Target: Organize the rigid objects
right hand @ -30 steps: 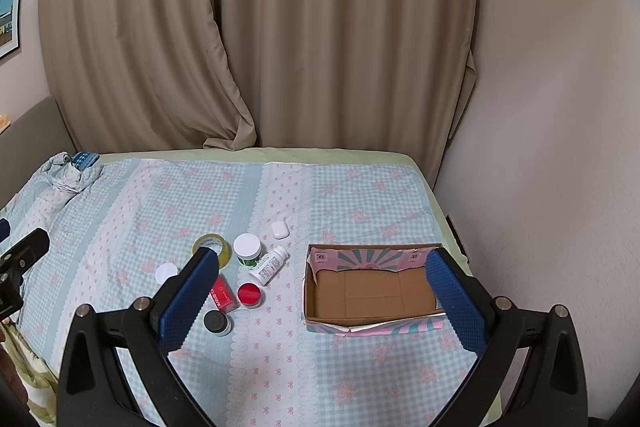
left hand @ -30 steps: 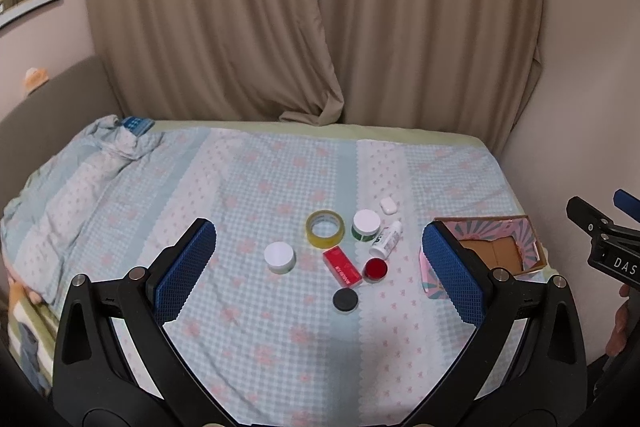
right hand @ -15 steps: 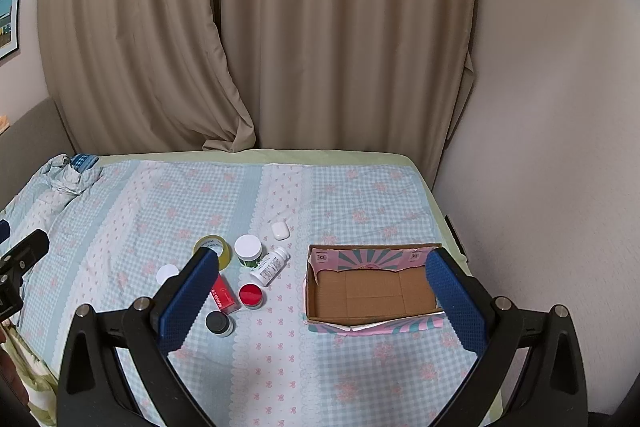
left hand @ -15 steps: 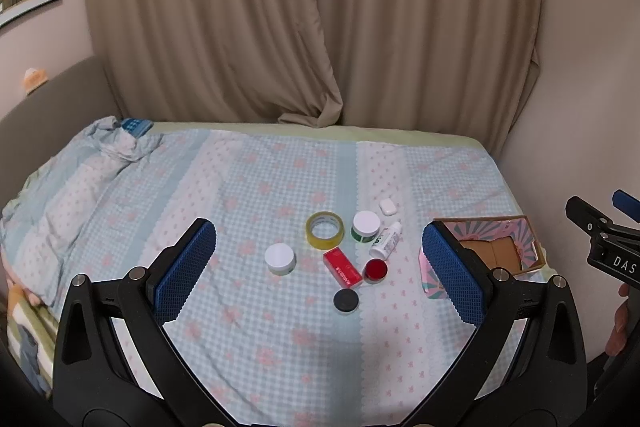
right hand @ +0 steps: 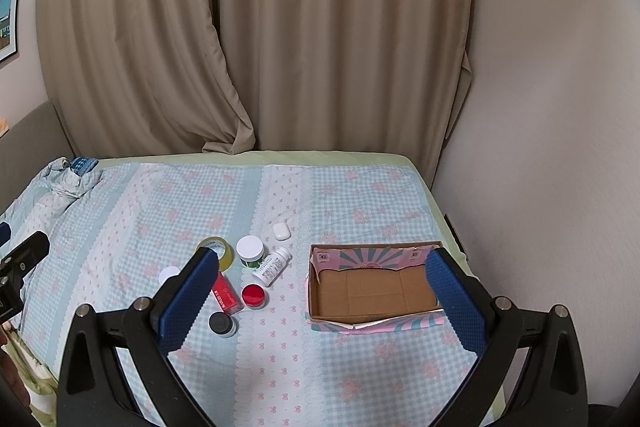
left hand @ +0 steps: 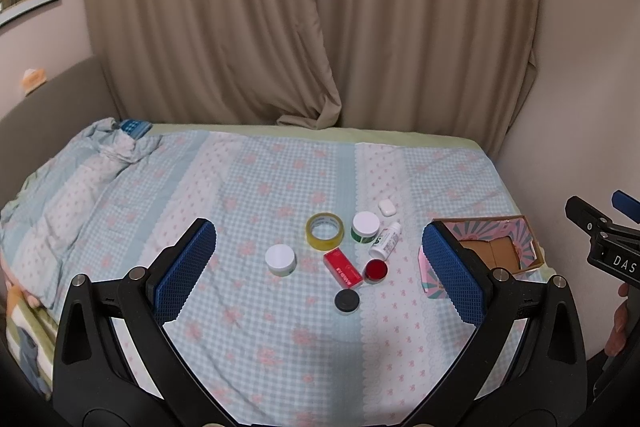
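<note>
Small objects lie grouped on the checked bedspread: a yellow tape roll, a white-lidded green jar, a white bottle lying down, a white earbud case, a white-lidded jar, a red box, a red-lidded jar and a black-lidded jar. An empty cardboard box sits to their right. My left gripper is open and empty, held above and short of the group. My right gripper is open and empty, above the box's left side.
Beige curtains hang behind the bed. A wall runs close along the right edge. A bunched blanket lies at the left with a blue item on it. The bed's near edge is just below both grippers.
</note>
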{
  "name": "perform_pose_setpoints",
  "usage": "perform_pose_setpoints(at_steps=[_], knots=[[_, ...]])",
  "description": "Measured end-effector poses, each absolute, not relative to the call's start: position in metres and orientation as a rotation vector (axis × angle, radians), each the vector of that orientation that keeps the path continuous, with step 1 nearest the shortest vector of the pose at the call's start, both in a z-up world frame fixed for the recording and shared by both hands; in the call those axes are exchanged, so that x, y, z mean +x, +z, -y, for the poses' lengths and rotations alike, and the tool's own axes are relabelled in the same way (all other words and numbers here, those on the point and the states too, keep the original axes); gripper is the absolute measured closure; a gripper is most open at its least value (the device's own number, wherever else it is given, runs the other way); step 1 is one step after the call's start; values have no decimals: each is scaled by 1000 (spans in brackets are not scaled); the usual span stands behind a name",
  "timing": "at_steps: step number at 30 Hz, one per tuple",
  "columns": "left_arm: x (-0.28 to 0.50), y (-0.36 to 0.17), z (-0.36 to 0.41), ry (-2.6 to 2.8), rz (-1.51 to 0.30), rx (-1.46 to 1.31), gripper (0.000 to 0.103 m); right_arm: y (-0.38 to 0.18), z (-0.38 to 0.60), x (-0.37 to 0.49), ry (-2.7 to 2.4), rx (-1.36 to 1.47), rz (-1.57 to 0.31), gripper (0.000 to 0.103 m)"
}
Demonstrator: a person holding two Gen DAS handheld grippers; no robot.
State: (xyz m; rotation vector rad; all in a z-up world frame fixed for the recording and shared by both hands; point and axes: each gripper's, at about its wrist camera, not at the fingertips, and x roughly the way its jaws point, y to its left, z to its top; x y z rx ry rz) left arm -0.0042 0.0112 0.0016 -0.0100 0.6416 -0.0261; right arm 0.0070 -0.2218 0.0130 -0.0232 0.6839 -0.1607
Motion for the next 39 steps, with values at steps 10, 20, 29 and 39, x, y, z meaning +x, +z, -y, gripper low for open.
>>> perform_pose_setpoints(at_steps=[10,20,29,39], knots=[[-2,2,-13,-31,-642,-12,0,12,219,4,-166,-21,-679,0],[13,0,-33,-34,-684,-16,1,11,213,8,-178,-7,-694,0],[59,-39,-77,-21,-833,-27,1,-21,194,33,-183,45,-789,0],[124,-149,-106,-45,-1034,2,0,-102,171,95,-192,155,-970,0]])
